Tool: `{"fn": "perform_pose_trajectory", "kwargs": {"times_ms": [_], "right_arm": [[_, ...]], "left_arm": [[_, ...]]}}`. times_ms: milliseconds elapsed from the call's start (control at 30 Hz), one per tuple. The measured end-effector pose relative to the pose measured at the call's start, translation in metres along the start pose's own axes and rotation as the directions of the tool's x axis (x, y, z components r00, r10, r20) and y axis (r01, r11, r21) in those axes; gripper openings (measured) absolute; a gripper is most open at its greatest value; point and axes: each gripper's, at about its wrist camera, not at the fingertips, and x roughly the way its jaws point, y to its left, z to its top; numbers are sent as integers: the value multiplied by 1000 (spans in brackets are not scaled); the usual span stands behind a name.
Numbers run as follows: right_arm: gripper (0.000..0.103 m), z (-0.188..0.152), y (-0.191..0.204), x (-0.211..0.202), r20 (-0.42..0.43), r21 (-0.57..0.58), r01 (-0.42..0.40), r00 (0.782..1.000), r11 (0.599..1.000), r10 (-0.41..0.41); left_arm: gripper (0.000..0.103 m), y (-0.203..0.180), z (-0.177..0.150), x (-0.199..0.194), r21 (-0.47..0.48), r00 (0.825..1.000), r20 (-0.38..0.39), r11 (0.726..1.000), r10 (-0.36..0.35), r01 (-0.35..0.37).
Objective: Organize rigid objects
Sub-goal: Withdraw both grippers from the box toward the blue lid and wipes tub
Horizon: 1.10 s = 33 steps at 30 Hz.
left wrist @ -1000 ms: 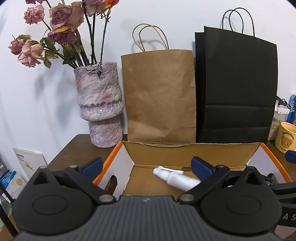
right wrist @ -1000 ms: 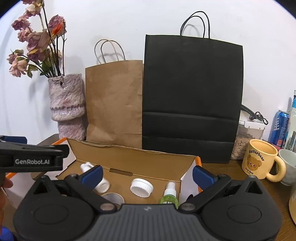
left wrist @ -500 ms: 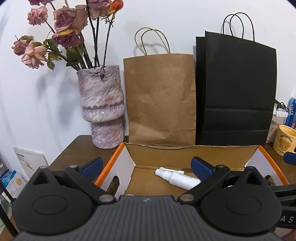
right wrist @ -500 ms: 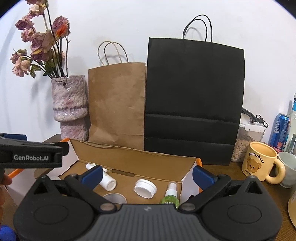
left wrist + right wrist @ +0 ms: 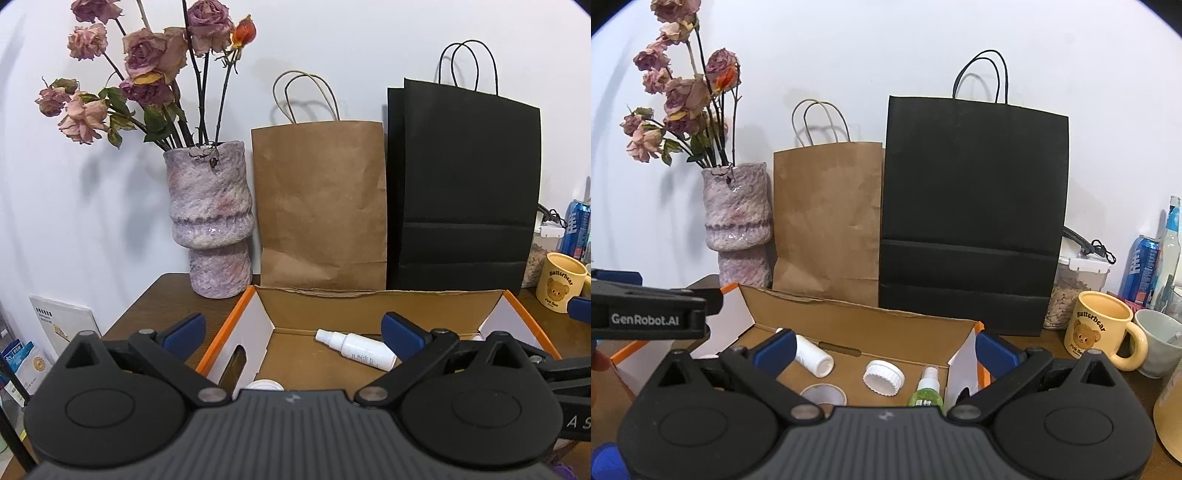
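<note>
Both views had pulled back from the box (image 5: pixel 369 302). We held left gripper (image 5: pixel 291 330) and right gripper (image 5: pixel 884 349) spread, empty; white bottle (image 5: pixel 356 349) lay inside.

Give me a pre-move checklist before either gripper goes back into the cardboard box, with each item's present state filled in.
1. Left gripper open with nothing between its fingers: ok.
2. Right gripper open with nothing between its fingers: ok.
3. Cardboard box open on top, flaps out of the way: ok.
4. White spray bottle lying flat on the box floor, apart from the walls: ok.
5. White cap and green spray bottle inside the box, apart from each other: ok.
6. Whether the green spray bottle stands securely: cannot tell, its lower part is hidden behind the gripper body.
</note>
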Motion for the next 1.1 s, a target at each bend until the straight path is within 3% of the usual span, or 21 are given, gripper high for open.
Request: {"fn": "perform_pose_trajectory", "kwargs": {"times_ms": [1100], "right_arm": [[103,-33,23,-107,10,-24,-40,999,999,41]], "left_arm": [[103,27,-42,-107,-30,1000,-9,1000,-4,4]]}}
